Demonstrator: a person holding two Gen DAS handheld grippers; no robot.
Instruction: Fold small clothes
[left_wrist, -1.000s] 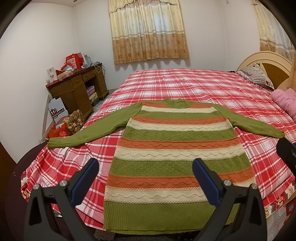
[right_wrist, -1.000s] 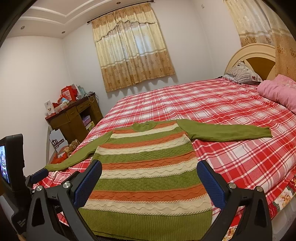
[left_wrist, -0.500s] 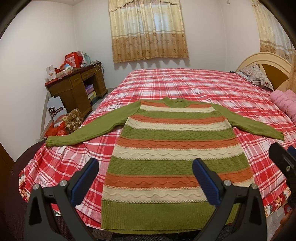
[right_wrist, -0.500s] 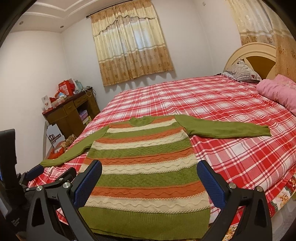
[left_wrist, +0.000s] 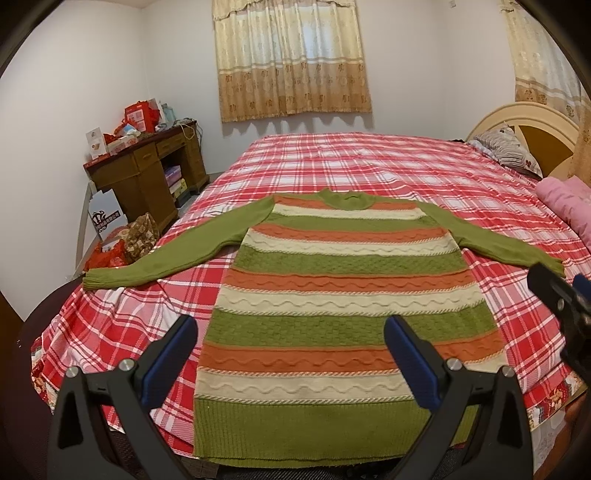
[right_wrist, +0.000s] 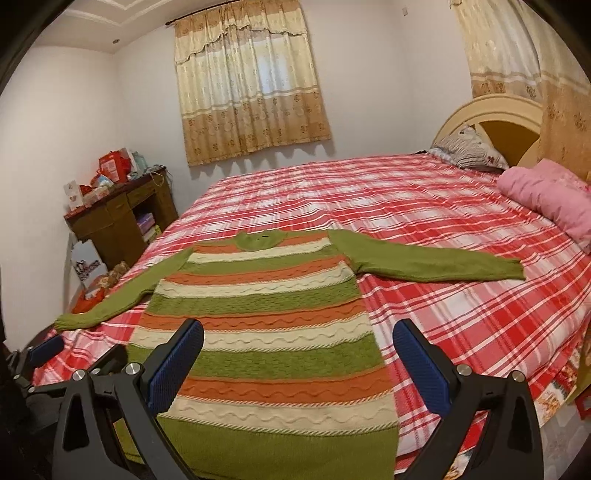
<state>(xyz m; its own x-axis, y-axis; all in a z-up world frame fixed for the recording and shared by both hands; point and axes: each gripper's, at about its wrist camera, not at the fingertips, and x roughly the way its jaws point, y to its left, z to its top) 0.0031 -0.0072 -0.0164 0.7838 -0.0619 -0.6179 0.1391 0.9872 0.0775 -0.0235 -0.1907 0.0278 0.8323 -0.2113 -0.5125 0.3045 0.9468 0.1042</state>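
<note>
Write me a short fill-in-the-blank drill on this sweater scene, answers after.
1. The striped sweater lies flat on the plaid ____.
2. Both its sleeves are the colour ____.
3. The left gripper and right gripper each have their jaws ____.
4. The pink quilt lies near the bed's ____.

Answers: bedspread; green; open; headboard

The sweater (left_wrist: 343, 295) is thick matt knit with raised wavy ribs, lying on the bed's (left_wrist: 369, 162) smooth woven plaid cloth, beside a dark polished wooden desk (left_wrist: 147, 173) and thin patterned curtains (left_wrist: 291, 59).
</note>
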